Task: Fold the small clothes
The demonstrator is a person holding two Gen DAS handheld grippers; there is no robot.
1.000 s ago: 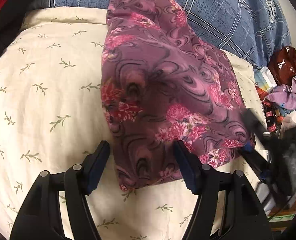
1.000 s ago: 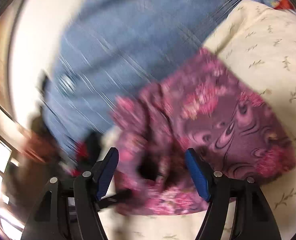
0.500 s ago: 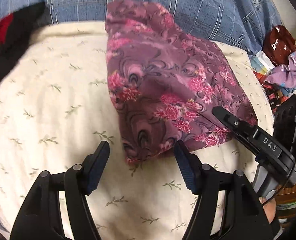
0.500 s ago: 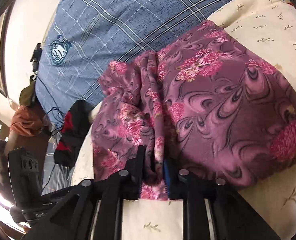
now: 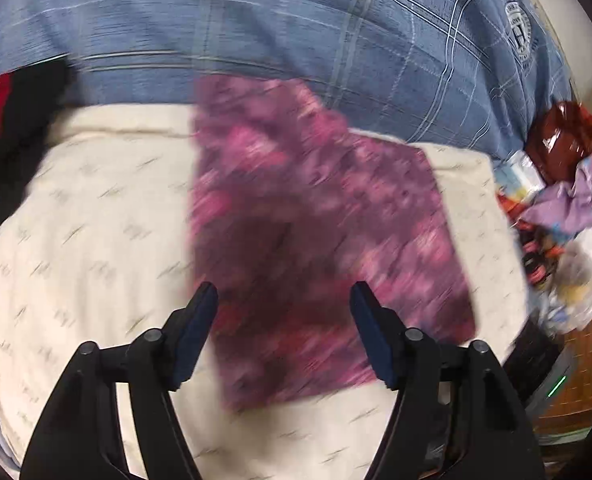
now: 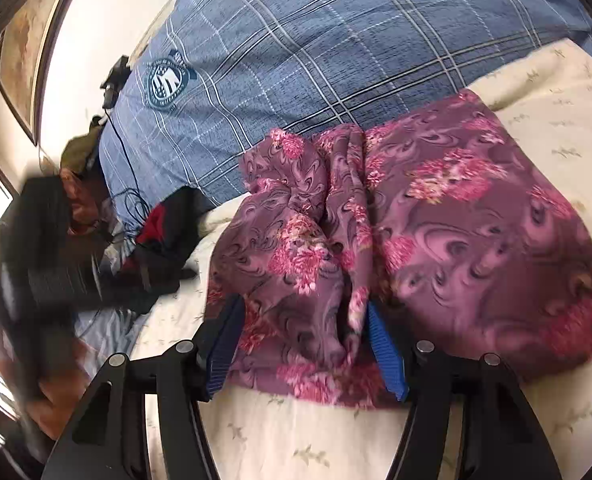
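The left gripper (image 5: 284,300) has two black angular arms, each with two round silver screw heads, and its fingers (image 5: 369,332) carry dark navy pads, though motion blur makes their surface hard to read. The right gripper (image 6: 301,320) has the same black frame with the same silver screws, and its fingers (image 6: 383,350) wear brighter blue pads with fine ribs along the edges. In the right wrist view the other device (image 6: 40,248) is only a blurred black block, probably with ridges.
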